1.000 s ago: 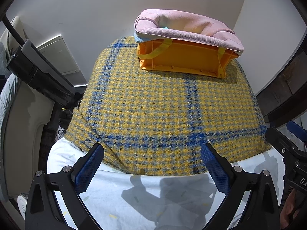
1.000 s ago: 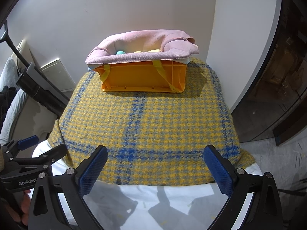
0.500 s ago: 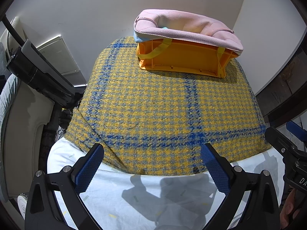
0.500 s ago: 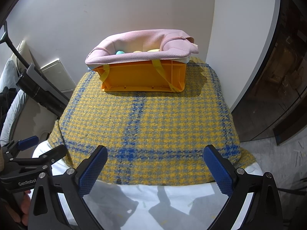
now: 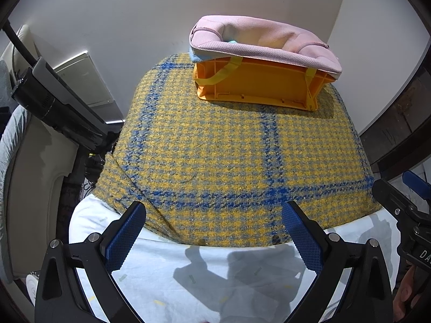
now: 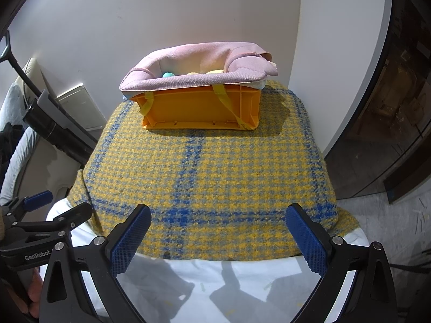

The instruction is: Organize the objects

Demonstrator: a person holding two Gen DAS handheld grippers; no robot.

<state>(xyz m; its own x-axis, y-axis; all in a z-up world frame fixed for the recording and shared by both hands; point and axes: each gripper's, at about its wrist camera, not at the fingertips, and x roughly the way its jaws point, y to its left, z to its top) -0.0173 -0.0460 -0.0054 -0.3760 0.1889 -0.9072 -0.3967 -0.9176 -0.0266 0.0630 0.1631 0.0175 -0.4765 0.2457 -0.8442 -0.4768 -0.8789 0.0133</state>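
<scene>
An orange plastic crate (image 5: 258, 86) (image 6: 199, 107) stands at the far end of the table, lined with a pink fabric bag (image 5: 264, 43) (image 6: 194, 80) folded over its rim. A teal ball (image 6: 168, 74) and yellow items (image 6: 207, 72) show inside it. My left gripper (image 5: 214, 226) is open and empty over the table's near edge. My right gripper (image 6: 218, 228) is open and empty, beside the left one. Both are well short of the crate.
A yellow and blue checked cloth (image 5: 229, 148) (image 6: 215, 167) covers the table over a white sheet (image 5: 188, 277) (image 6: 215, 285). A black tripod or stand (image 5: 54, 102) leans at the left. White walls stand behind; a dark door (image 6: 390, 107) is at the right.
</scene>
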